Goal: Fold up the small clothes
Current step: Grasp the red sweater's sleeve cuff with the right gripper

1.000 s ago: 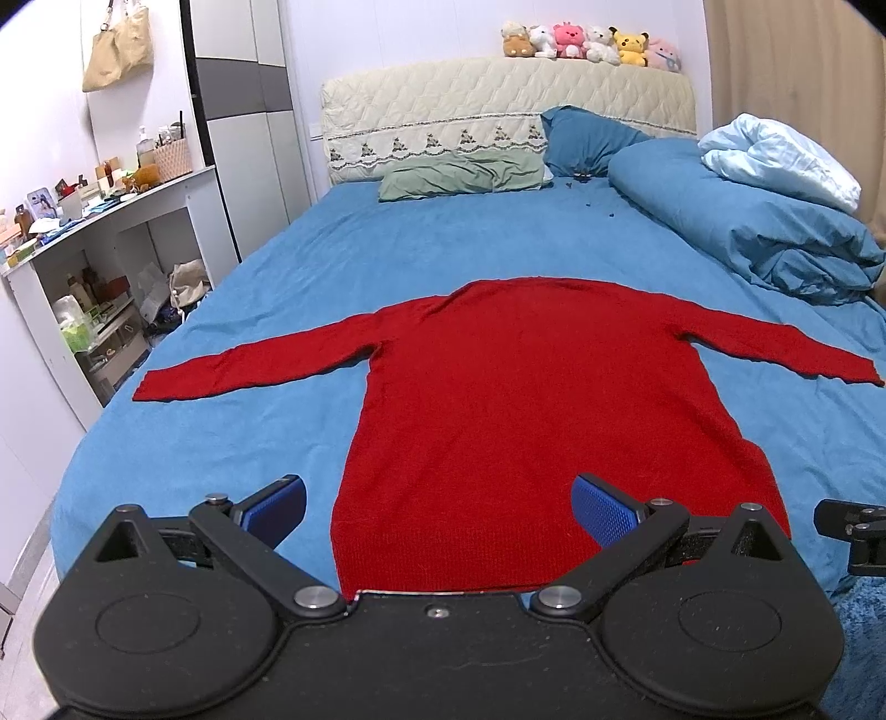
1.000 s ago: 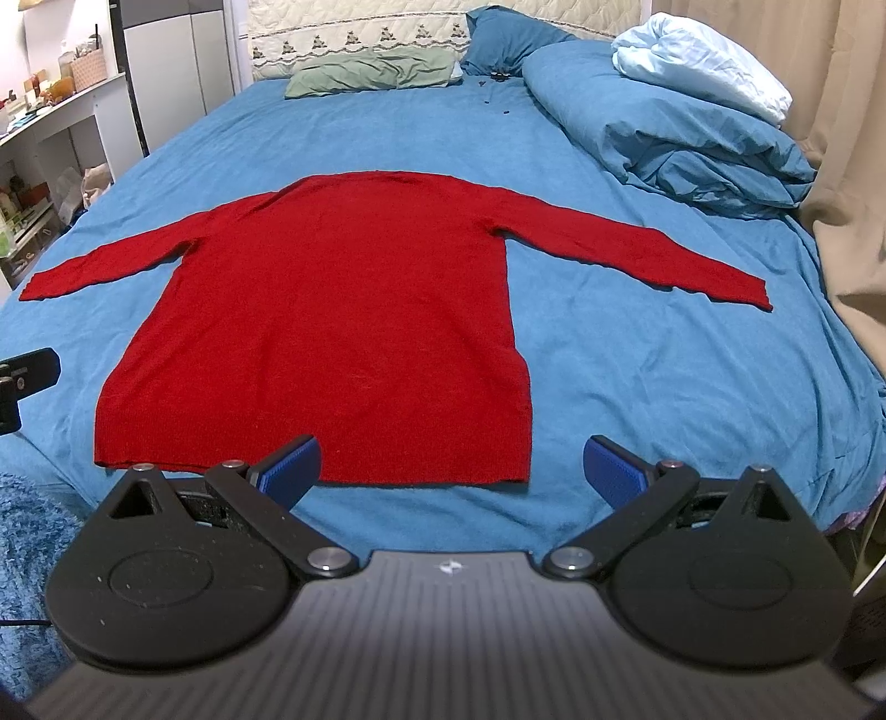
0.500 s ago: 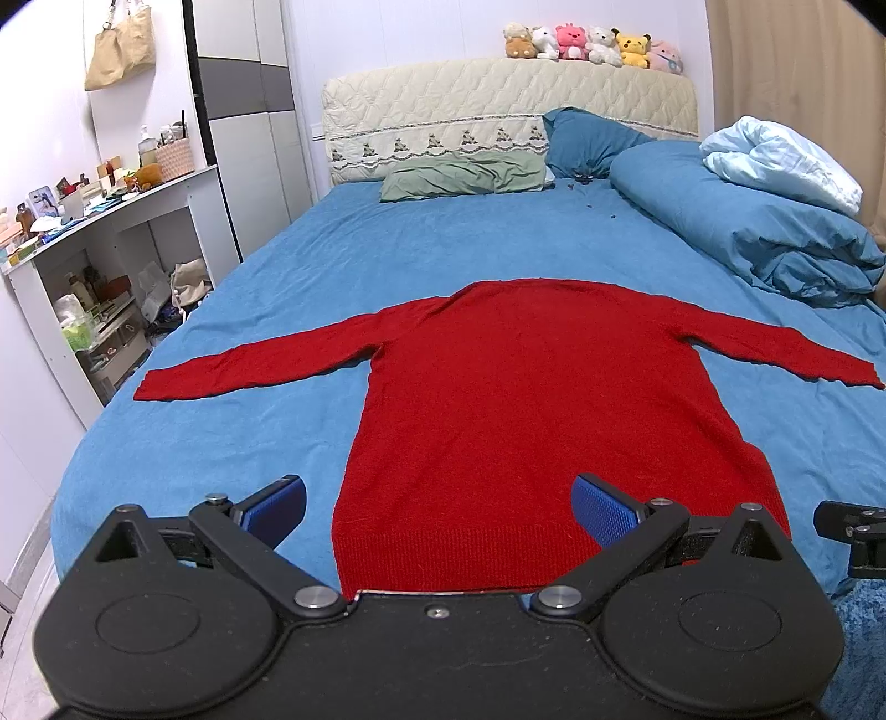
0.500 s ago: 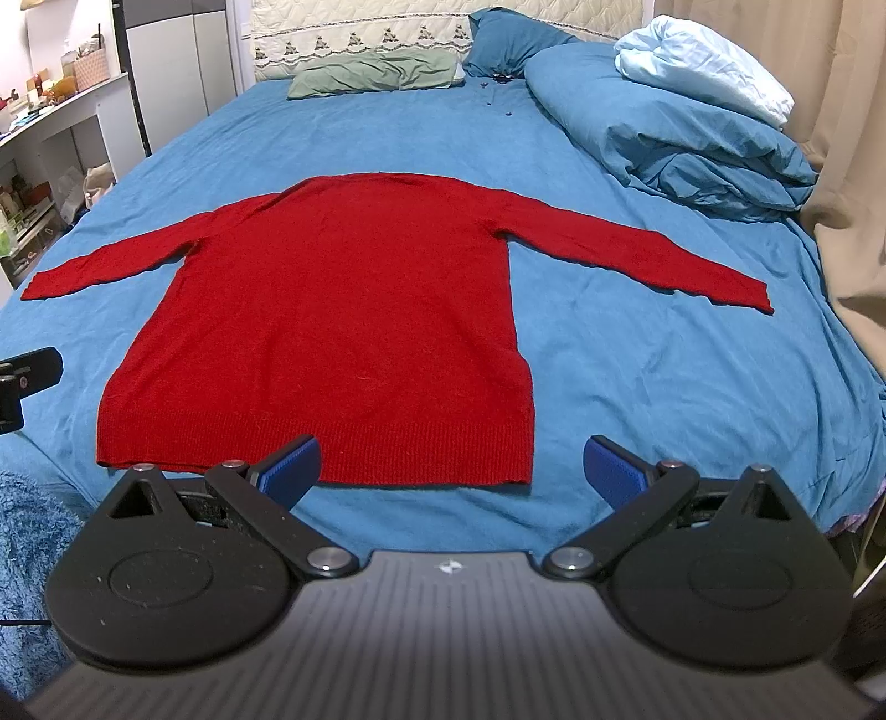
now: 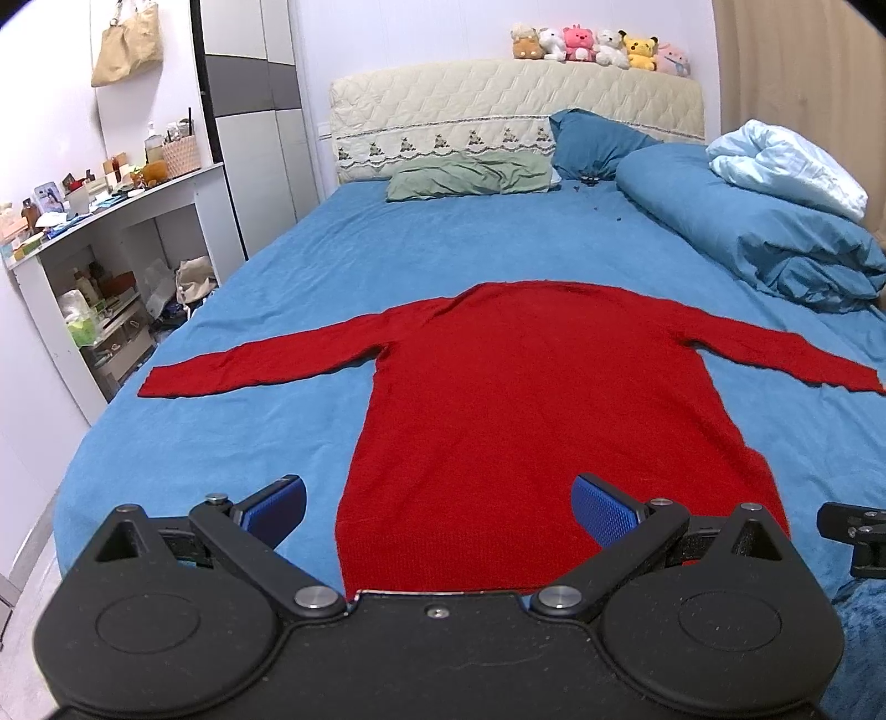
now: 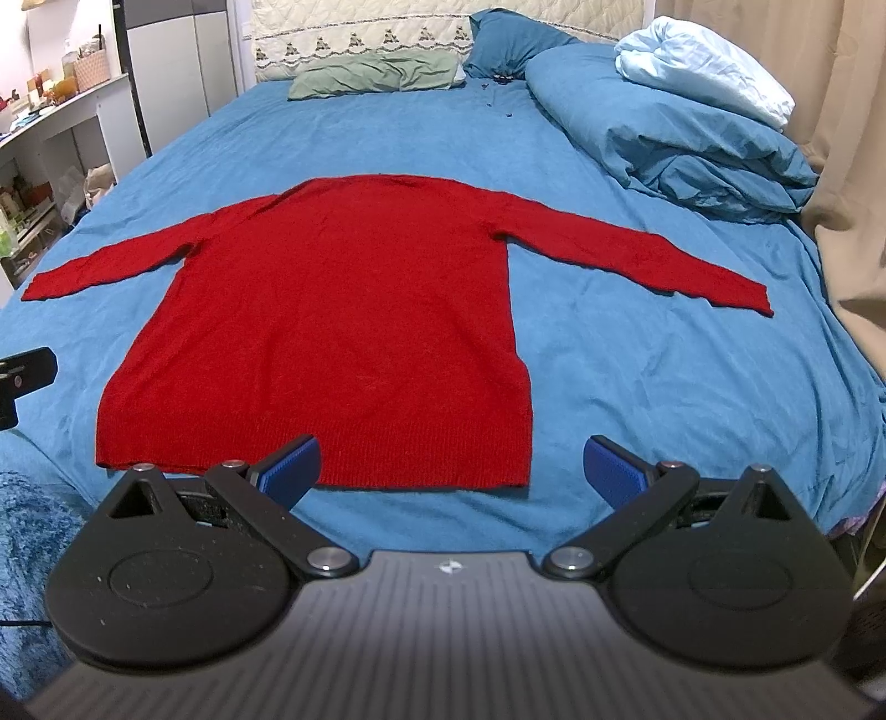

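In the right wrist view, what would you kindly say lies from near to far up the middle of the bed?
Right gripper → red sweater → bare blue sheet → green pillow → quilted headboard.

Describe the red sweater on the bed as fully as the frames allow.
The red sweater is a long-sleeved knit with a ribbed hem. It lies flat on the blue bed sheet, unfolded, both sleeves spread out sideways, hem nearest the cameras, neckline toward the headboard. Only the sheet touches it; the left gripper and right gripper hover open, holding nothing.
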A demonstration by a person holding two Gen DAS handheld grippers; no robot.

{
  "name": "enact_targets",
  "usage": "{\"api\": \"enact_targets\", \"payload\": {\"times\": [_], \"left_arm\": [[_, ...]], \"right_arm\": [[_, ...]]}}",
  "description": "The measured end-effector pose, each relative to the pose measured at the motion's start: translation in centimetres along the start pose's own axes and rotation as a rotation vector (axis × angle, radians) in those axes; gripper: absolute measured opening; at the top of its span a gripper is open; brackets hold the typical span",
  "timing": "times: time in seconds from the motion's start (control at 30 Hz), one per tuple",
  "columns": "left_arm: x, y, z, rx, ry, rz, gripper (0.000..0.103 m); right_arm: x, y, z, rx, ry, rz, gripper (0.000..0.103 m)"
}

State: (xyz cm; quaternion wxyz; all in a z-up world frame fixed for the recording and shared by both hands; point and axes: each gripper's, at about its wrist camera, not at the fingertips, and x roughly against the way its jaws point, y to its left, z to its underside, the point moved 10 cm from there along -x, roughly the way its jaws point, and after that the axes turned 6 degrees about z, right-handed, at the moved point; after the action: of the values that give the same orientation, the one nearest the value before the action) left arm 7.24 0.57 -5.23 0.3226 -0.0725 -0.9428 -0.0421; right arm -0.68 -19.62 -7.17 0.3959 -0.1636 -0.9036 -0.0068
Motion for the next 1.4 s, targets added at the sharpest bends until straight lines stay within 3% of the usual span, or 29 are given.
{"api": "enact_targets", "payload": {"times": [0.1, 0.2, 0.37, 0.47, 0.6, 0.87, 1.07, 1.23, 1.3, 1.37, 1.4], "left_arm": [[0.0, -0.6, -2.2, -0.008, -0.03, 0.014, 0.103], [-0.5, -2.2, -6.4, -0.042, -0.095, 0.053, 0.103], [-4.1, -7.6, -13.9, -0.127, -0.159, 0.159, 0.103], [-8.7, -11.6, -17.0, -0.161, -0.139, 0.237, 0.103], [-16.5, -17.1, -19.0, -0.169, -0.055, 0.347, 0.103], [-31.6, -25.5, -17.4, -0.277, 0.065, 0.364, 0.103], [-38.7, -28.6, -15.1, -0.34, 0.132, 0.381, 0.103], [-43.0, -30.6, -14.3, -0.301, 0.172, 0.403, 0.103], [-44.3, -31.1, -14.0, -0.272, 0.198, 0.413, 0.103], [-45.3, -31.8, -13.6, -0.25, 0.229, 0.424, 0.103], [-45.7, -32.0, -13.3, -0.243, 0.242, 0.43, 0.103]], "right_arm": [[0.1, -1.2, -1.6, -0.018, -0.019, -0.005, 0.103], [0.0, -3.7, -4.5, -0.054, -0.056, 0.016, 0.103], [-2.6, -9.7, -9.0, -0.173, -0.082, 0.035, 0.103], [-5.8, -14.5, -11.0, -0.289, -0.072, 0.067, 0.103], [-11.3, -20.5, -12.0, -0.371, -0.068, 0.17, 0.103], [-22.7, -28.9, -9.7, -0.613, -0.037, 0.19, 0.103], [-30.3, -32.4, -8.7, -0.669, -0.042, 0.258, 0.102], [-34.3, -34.1, -8.8, -0.674, -0.081, 0.297, 0.088], [-34.9, -34.6, -9.2, -0.654, -0.104, 0.333, 0.072], [-35.3, -34.9, -9.5, -0.634, -0.116, 0.37, 0.062], [-35.5, -35.0, -9.5, -0.63, -0.12, 0.382, 0.052]]}}
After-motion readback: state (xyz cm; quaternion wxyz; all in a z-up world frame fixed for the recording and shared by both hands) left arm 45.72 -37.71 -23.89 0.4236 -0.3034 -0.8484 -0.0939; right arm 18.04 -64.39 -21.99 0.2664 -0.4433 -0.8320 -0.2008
